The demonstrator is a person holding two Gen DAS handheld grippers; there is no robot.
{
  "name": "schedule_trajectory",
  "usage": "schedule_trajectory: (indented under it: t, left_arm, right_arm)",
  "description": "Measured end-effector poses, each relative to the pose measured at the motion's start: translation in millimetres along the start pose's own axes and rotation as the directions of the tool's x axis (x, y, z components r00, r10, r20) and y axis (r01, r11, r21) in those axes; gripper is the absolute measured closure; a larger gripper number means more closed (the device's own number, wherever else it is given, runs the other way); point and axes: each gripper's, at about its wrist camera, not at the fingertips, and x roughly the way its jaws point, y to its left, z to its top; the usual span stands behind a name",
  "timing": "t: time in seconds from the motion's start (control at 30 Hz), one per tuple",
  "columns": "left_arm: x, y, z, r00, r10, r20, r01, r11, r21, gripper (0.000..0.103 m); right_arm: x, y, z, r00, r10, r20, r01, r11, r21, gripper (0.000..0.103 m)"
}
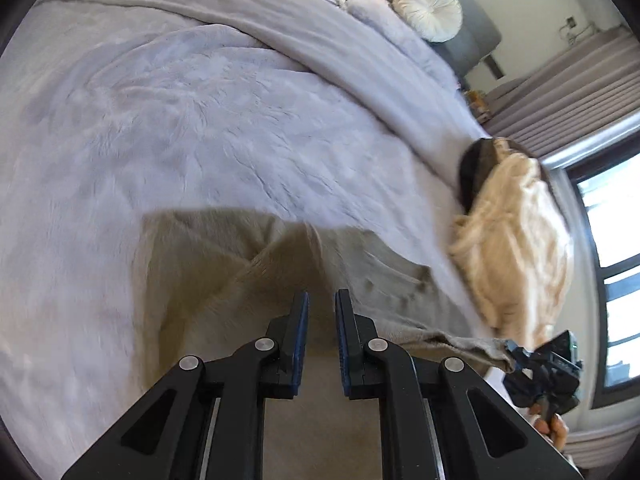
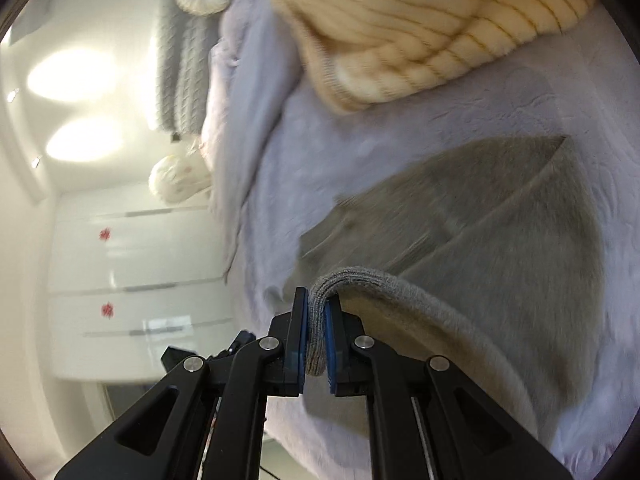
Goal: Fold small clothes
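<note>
A grey-beige knit garment (image 1: 248,272) lies partly folded on the lilac fuzzy bedspread (image 1: 160,120). My left gripper (image 1: 322,304) hovers just over it, jaws a little apart, holding nothing. My right gripper (image 2: 316,308) is shut on a thick folded edge of the same garment (image 2: 500,232) and lifts that edge off the bed. The right gripper also shows at the right edge of the left wrist view (image 1: 536,364), pinching the garment's corner.
A cream ribbed sweater (image 1: 516,240) lies on the bed beside the garment, over a dark item (image 1: 474,168). It also shows in the right wrist view (image 2: 420,20). A round white cushion (image 1: 428,10) and pillows sit at the headboard. White wardrobe doors (image 2: 132,264) and a window (image 1: 616,272) flank the bed.
</note>
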Motion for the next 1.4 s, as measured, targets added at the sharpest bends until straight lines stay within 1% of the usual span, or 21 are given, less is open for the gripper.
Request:
schedule_trajectory:
  t: [0.07, 0.1, 0.13, 0.17, 0.23, 0.27, 0.3, 0.47, 0.6, 0.63, 0.7, 0.77, 0.8, 0.83, 0.87, 0.9, 1.0, 1.17, 1.27, 1.33, 1.4]
  left_arm:
    - [14.3, 4.2, 8.8, 0.999, 0.052, -0.005, -0.052, 0.999, 0.003, 0.087]
    - [22.0, 7.4, 12.8, 0.996, 0.086, -0.024, -0.086, 0.996, 0.002, 0.080]
    - [26.6, 9.8, 15.4, 0.993, 0.113, -0.038, -0.113, 0.994, 0.000, 0.070]
    - [28.6, 14.0, 18.3, 0.988, 0.147, -0.041, -0.148, 0.989, -0.005, 0.043]
    - [20.0, 15.4, 18.3, 0.986, 0.167, 0.014, -0.167, 0.986, -0.001, 0.028]
    - [13.8, 13.6, 18.1, 0.987, 0.157, 0.042, -0.159, 0.987, 0.029, 0.028]
    - [12.9, 11.6, 18.6, 0.988, 0.149, 0.037, -0.151, 0.987, 0.054, 0.027]
    - [41.1, 2.2, 17.2, 0.983, 0.169, -0.072, -0.151, 0.966, 0.211, 0.027]
    - [75.0, 6.3, 10.2, 0.960, 0.233, -0.155, -0.199, 0.958, 0.206, 0.027]
    - [78.9, 6.5, 9.6, 0.950, 0.273, -0.150, -0.242, 0.950, 0.199, 0.027]
    - [72.2, 2.1, 6.1, 0.959, 0.274, -0.075, -0.257, 0.949, 0.182, 0.027]
    - [68.4, -3.1, 3.0, 0.963, 0.269, -0.029, -0.258, 0.946, 0.196, 0.027]
    - [70.9, -5.6, 1.0, 0.952, 0.307, -0.009, -0.297, 0.927, 0.230, 0.027]
    - [77.8, -6.1, -1.1, 0.926, 0.377, 0.007, -0.364, 0.890, 0.274, 0.027]
    - [84.8, -3.6, -2.3, 0.902, 0.433, 0.013, -0.417, 0.860, 0.296, 0.027]
    - [89.9, 1.9, -2.8, 0.889, 0.458, 0.009, -0.439, 0.848, 0.297, 0.027]
    - [87.5, 22.5, 0.0, 0.914, 0.405, -0.014, -0.392, 0.892, 0.227, 0.027]
    - [61.1, 34.3, 2.4, 0.884, 0.468, 0.010, -0.457, 0.858, 0.236, 0.027]
    - [40.4, 46.1, -6.0, 0.893, 0.450, -0.030, -0.432, 0.873, 0.224, 0.027]
    - [29.3, 50.9, -11.5, 0.906, 0.418, -0.069, -0.397, 0.895, 0.203, 0.027]
    - [17.1, 61.5, -29.8, 0.921, 0.367, -0.130, -0.346, 0.925, 0.159, 0.027]
  right_arm:
    - [8.8, -11.2, 8.7, 1.000, -0.021, 0.014, 0.020, 0.999, 0.047, 0.090]
    - [12.5, -15.7, 12.1, 0.999, -0.040, 0.019, 0.038, 0.997, 0.074, 0.090]
    - [14.3, -18.2, 14.3, 0.998, -0.051, 0.023, 0.048, 0.994, 0.097, 0.090]
    - [14.1, -18.8, 15.2, 0.998, -0.053, 0.027, 0.049, 0.993, 0.107, 0.086]
    - [6.7, -14.5, 15.4, 0.996, -0.078, 0.047, 0.074, 0.993, 0.094, 0.069]
    - [1.4, -10.1, 15.7, 0.992, -0.109, 0.063, 0.104, 0.992, 0.072, 0.049]
    - [-4.7, -4.4, 17.4, 0.986, -0.142, 0.087, 0.139, 0.990, 0.037, 0.040]
    - [-14.3, 6.9, 29.2, 0.942, -0.317, 0.109, 0.326, 0.942, -0.082, 0.040]
    - [-11.1, 12.8, 22.7, 0.923, -0.362, 0.129, 0.378, 0.916, -0.135, 0.040]
    - [-9.9, 16.8, 19.6, 0.920, -0.367, 0.133, 0.386, 0.908, -0.165, 0.046]
    - [-2.2, 24.9, 13.0, 0.916, -0.384, 0.115, 0.401, 0.884, -0.239, 0.078]
    - [9.6, 25.2, 10.6, 0.908, -0.412, 0.080, 0.418, 0.867, -0.271, 0.082]
    - [14.4, 20.4, 7.3, 0.891, -0.448, 0.069, 0.449, 0.850, -0.277, 0.082]
    - [17.3, 13.5, 3.5, 0.874, -0.482, 0.064, 0.480, 0.832, -0.277, 0.082]
    - [20.7, 6.9, 4.2, 0.856, -0.512, 0.065, 0.509, 0.816, -0.275, 0.088]
    - [21.9, 0.6, 6.0, 0.851, -0.521, 0.068, 0.519, 0.813, -0.265, 0.095]
    - [4.8, -16.6, 11.6, 0.879, -0.472, 0.075, 0.477, 0.862, -0.168, 0.101]
    - [-20.1, -10.3, 4.7, 0.872, -0.480, 0.096, 0.490, 0.860, -0.145, 0.095]
    - [-32.5, -1.9, -16.9, 0.896, -0.439, 0.072, 0.445, 0.883, -0.152, 0.092]
    - [-39.0, -1.7, -40.8, 0.922, -0.385, 0.030, 0.385, 0.912, -0.140, 0.078]
    - [-35.6, -3.0, -66.7, 0.935, -0.355, -0.016, 0.350, 0.928, -0.132, 0.041]
